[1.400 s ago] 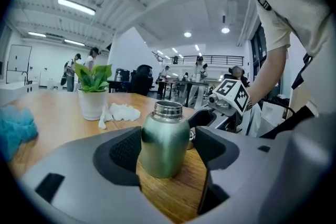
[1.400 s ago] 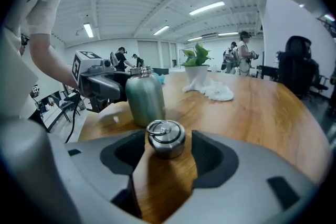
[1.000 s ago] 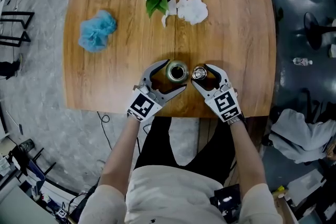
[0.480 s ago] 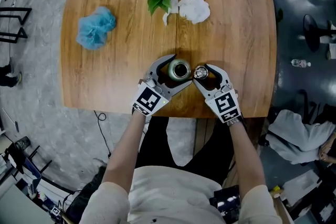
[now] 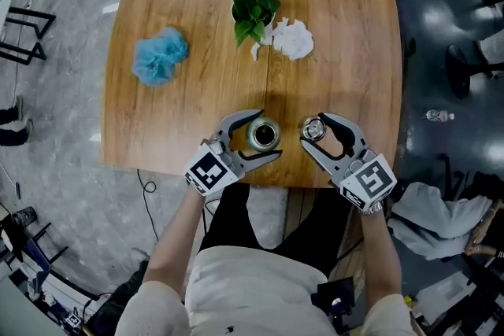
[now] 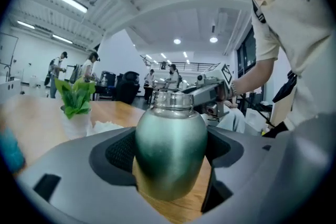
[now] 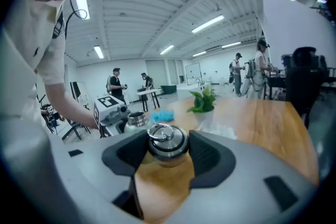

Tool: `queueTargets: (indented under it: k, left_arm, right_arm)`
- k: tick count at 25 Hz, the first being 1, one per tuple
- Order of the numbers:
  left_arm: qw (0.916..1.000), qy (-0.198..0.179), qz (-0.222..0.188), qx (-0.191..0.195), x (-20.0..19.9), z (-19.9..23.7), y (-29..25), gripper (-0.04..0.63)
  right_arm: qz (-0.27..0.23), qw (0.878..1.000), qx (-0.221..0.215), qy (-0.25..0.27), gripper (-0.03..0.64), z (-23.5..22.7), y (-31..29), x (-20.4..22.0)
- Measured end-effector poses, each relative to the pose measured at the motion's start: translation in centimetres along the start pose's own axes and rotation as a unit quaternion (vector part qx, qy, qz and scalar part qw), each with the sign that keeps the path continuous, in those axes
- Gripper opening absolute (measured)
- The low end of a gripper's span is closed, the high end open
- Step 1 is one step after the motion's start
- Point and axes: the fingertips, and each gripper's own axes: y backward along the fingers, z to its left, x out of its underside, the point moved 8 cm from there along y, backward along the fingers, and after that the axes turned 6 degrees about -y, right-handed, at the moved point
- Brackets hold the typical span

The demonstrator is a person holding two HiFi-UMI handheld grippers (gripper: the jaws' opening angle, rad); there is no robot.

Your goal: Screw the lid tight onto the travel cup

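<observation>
Our left gripper (image 6: 170, 157) is clenched on the travel cup (image 6: 170, 136). Both dark pads press the green metal body below its shoulder. The cup stands upright with its threaded steel mouth bare.

Our right gripper (image 7: 167, 153) grasps the lid (image 7: 167, 140). Its jaws have just been closing, and the silver cap, ring handle up, sits squeezed between the 2 pads.

In the head view the 2 grippers are side by side over the near edge of the wooden table (image 5: 339, 27). The lid is just right of the cup and apart from it, not on the mouth. Whether the cup's foot touches the wood we cannot quite tell from this steep angle.

Further out on the table stands a small potted plant (image 5: 256, 8) with a crumpled white tissue (image 5: 293, 39) just beside it. A blue fluffy bundle (image 5: 160, 57) lies well to the left.
</observation>
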Motion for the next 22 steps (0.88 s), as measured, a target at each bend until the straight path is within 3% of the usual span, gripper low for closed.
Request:
queueTargets:
  k: [5, 9, 12, 17, 22]
  left_arm:
    - [0.9949, -0.048, -0.009, 0.089, -7.6, -2.5, 3.6, 0.387]
    - [0.9859, -0.069, 0.004, 0.152, -12.5, -3.7, 5.5, 0.387]
    - [0.9824, -0.083, 0.009, 0.167, -14.8, -4.0, 6.5, 0.387]
    - [0.9750, -0.108, 0.024, 0.193, -16.5, -4.9, 8.1, 0.387]
    - [0.9715, -0.105, 0.015, 0.212, -17.2, -4.9, 8.1, 0.387]
  right_arm:
    - [-0.029, 0.994, -0.093, 0.055, 0.258, 7.3, 2.8, -9.1]
    - [-0.001, 0.979, -0.164, 0.120, 0.258, 12.3, 4.1, -13.8]
    - [0.017, 0.958, -0.212, 0.192, 0.258, 14.4, 4.0, -16.1]
    - [0.039, 0.943, -0.258, 0.207, 0.258, 17.1, 3.4, -18.0]
    - [0.072, 0.931, -0.264, 0.240, 0.258, 17.7, 2.5, -18.2]
